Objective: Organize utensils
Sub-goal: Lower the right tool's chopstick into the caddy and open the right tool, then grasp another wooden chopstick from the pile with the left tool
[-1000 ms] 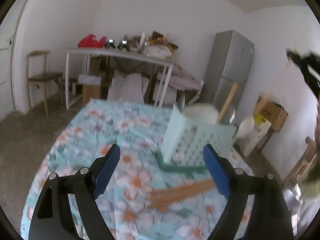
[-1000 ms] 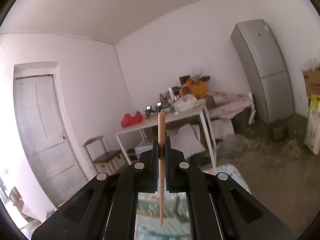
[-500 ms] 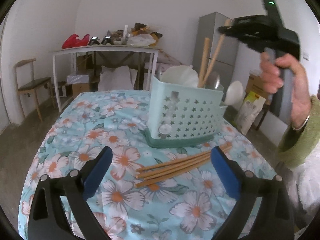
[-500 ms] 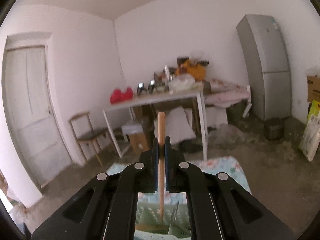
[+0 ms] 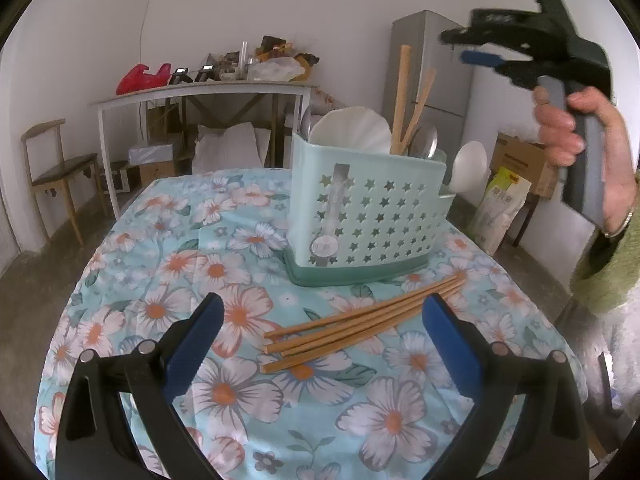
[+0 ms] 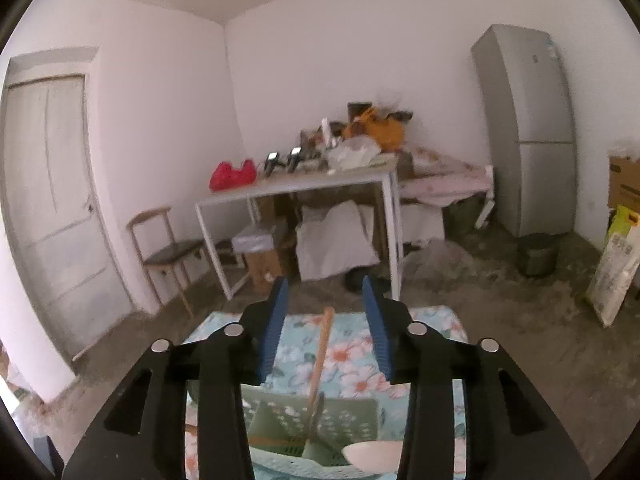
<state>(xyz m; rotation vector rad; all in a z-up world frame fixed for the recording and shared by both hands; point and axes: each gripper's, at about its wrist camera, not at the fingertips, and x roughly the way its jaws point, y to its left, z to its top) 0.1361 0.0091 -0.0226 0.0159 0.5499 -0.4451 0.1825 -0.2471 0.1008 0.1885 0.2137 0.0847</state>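
A mint-green utensil caddy (image 5: 368, 216) with star holes stands on the flowered tablecloth (image 5: 168, 272). It holds white spoons, a metal spoon and upright wooden chopsticks (image 5: 402, 96). Several wooden chopsticks (image 5: 360, 320) lie on the cloth just in front of it. My left gripper (image 5: 320, 336) is open and empty, low over the cloth, straddling the loose chopsticks. My right gripper (image 6: 325, 328) is open and empty, held high above the caddy (image 6: 316, 424); it also shows in the left wrist view (image 5: 480, 46). A chopstick (image 6: 320, 356) stands in the caddy below it.
A white table (image 5: 200, 92) with clutter stands against the far wall, a wooden chair (image 5: 56, 168) to its left. A grey fridge (image 6: 528, 132) stands at the back right. Cardboard boxes (image 5: 524, 160) and a bag (image 5: 500, 208) sit on the floor at right.
My right gripper opened and let go of the chopstick, which now stands in the caddy. My left gripper's view settled lower and nearer the loose chopsticks.
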